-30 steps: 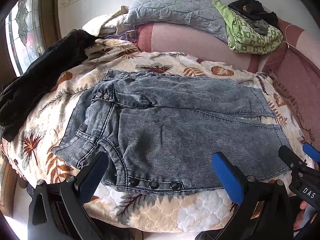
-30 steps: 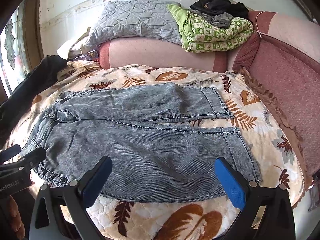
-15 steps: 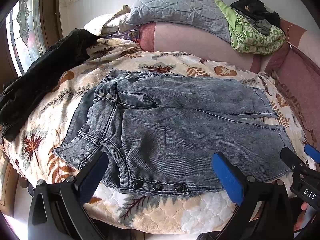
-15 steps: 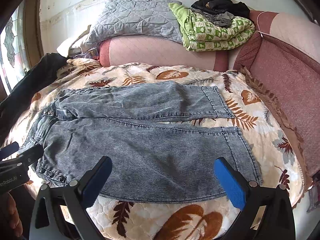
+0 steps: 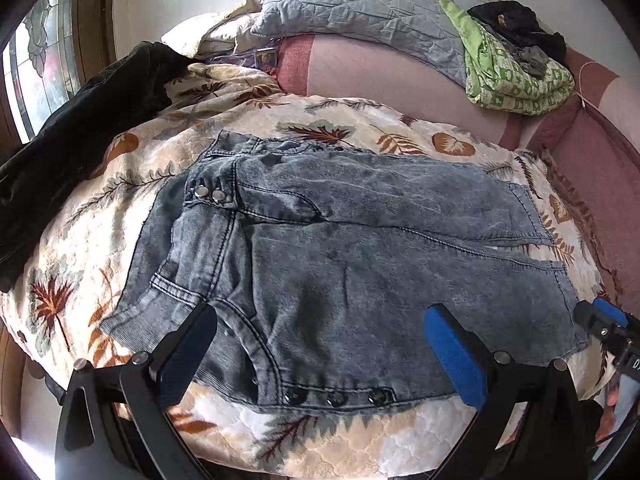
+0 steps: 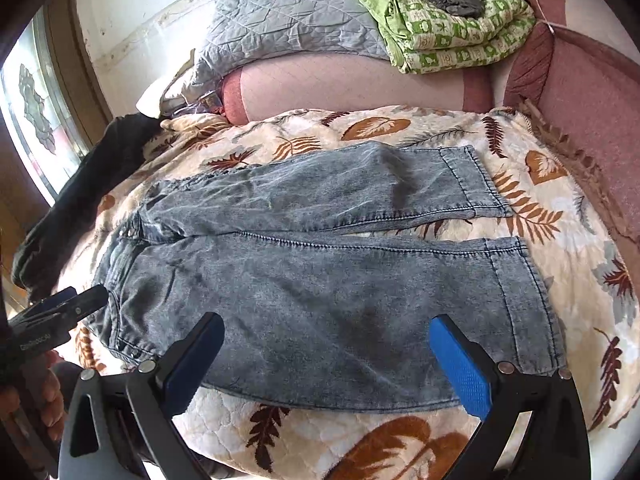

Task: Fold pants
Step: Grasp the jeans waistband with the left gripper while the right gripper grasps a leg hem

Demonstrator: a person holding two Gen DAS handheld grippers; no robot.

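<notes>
Grey-blue denim pants (image 5: 360, 256) lie flat on a leaf-patterned bedspread (image 5: 248, 120), waistband to the left, both legs running right, near leg in front. My left gripper (image 5: 320, 332) is open and empty, hovering over the waistband and hip near the snap buttons (image 5: 336, 398). My right gripper (image 6: 326, 340) is open and empty, over the near leg of the pants (image 6: 320, 280), close to its front edge. Each gripper shows at the edge of the other's view: the right one in the left wrist view (image 5: 600, 322), the left one in the right wrist view (image 6: 64, 306).
A black garment (image 5: 72, 144) lies along the bed's left side by a window. A grey quilt (image 5: 360, 4), a green patterned blanket (image 5: 512, 76) and dark clothes sit on the pink headboard bolster behind. A pink padded side (image 6: 592, 120) rises at the right.
Both grippers have crept forward and slightly down toward the pants; the pants look larger. Both stay open. The pants have not moved.
</notes>
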